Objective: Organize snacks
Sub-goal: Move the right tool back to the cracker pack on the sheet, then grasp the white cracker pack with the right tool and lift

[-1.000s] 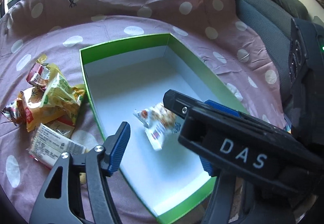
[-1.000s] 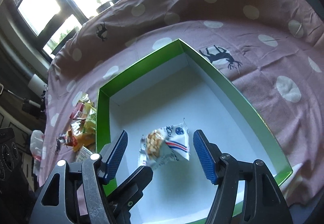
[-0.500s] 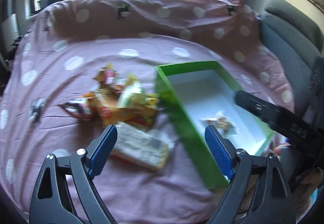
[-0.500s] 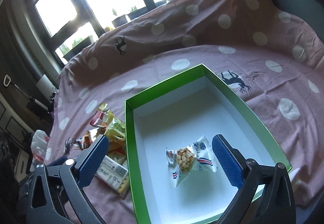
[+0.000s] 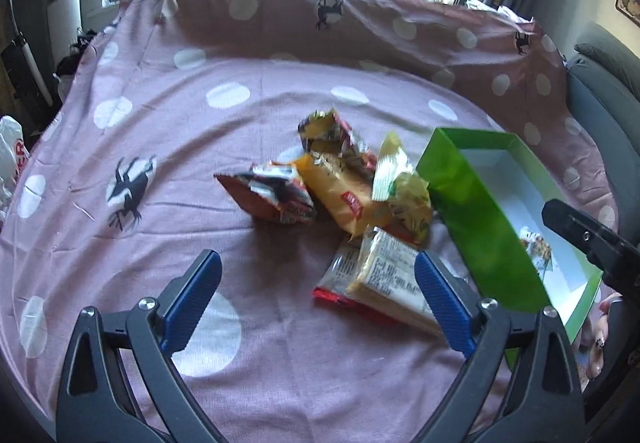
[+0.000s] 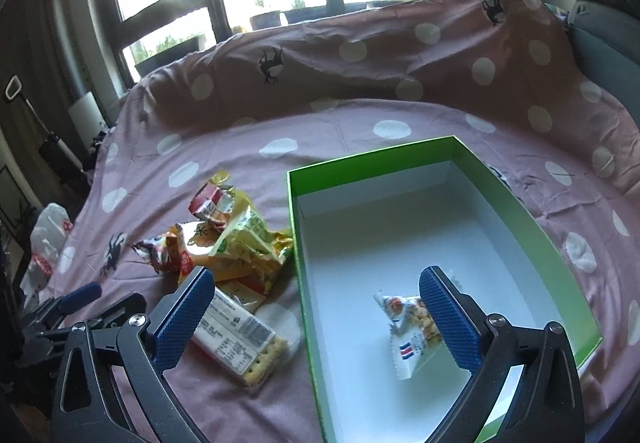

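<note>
Left gripper jaws opening, holding nothing, snack pile at twelve o'clock on the spotted cloth, right gripper wide open and empty, green box beneath, cracker bag inside at its five o'clock

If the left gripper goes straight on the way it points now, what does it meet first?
Probably the pink polka-dot cloth: the left gripper, whose jaws are opening with nothing between them, points at bare fabric just short of the snack pile. The clear-wrapped cracker pack lies slightly right; depth is unclear.
</note>
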A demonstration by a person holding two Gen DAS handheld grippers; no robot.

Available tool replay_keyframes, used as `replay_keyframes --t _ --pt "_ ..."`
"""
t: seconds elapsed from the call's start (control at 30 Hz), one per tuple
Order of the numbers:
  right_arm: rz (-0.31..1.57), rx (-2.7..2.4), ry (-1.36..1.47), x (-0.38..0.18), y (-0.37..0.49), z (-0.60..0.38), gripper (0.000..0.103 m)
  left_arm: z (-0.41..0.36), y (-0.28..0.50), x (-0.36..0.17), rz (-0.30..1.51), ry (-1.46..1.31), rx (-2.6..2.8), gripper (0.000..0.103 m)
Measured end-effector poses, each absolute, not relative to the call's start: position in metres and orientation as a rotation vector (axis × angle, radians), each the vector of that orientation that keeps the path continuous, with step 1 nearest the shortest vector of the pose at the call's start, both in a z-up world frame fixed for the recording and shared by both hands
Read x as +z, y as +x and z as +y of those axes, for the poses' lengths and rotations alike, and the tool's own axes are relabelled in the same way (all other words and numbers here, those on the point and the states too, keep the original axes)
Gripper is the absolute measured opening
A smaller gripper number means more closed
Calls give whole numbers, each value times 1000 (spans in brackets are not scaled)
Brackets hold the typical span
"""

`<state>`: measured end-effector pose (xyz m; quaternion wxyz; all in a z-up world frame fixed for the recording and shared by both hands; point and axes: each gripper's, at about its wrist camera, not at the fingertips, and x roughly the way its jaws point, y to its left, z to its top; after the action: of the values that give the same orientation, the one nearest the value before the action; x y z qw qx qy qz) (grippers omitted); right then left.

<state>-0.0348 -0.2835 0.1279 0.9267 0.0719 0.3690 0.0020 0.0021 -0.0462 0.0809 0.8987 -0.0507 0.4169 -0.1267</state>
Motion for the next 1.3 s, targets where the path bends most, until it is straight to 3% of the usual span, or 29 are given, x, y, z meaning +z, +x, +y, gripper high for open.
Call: replay_keyframes --t 0.2,0.27,0.33,0.37,0.53,0.6,0.77,0.87,0.93,1.3 --pt "774 176 209 127 -34 -262 99 -26 6 70 911 -211 -274 96" --pt "797 280 249 126 -33 -253 74 -23 8 68 935 -254 -284 96" --pt "837 332 254 123 -27 -242 60 -22 9 66 948 -285 -301 88" --pt "853 329 237 121 -25 -235 58 -24 8 65 952 -285 -302 86" --pt "987 327 195 101 1 -213 58 -32 8 55 984 -273 -303 62" --pt "1041 300 181 90 13 -210 58 -34 9 51 1012 -293 -339 58" --pt "1131 271 134 68 30 -202 60 -47 5 47 1034 -284 -373 56" --pt "1157 277 144 59 31 -205 68 -54 2 43 1055 -280 -406 51" --pt "1167 276 159 56 31 -209 69 -58 1 39 1073 -283 -421 44" --pt "1218 387 329 46 7 -218 69 -75 -8 37 1092 -223 -464 44"
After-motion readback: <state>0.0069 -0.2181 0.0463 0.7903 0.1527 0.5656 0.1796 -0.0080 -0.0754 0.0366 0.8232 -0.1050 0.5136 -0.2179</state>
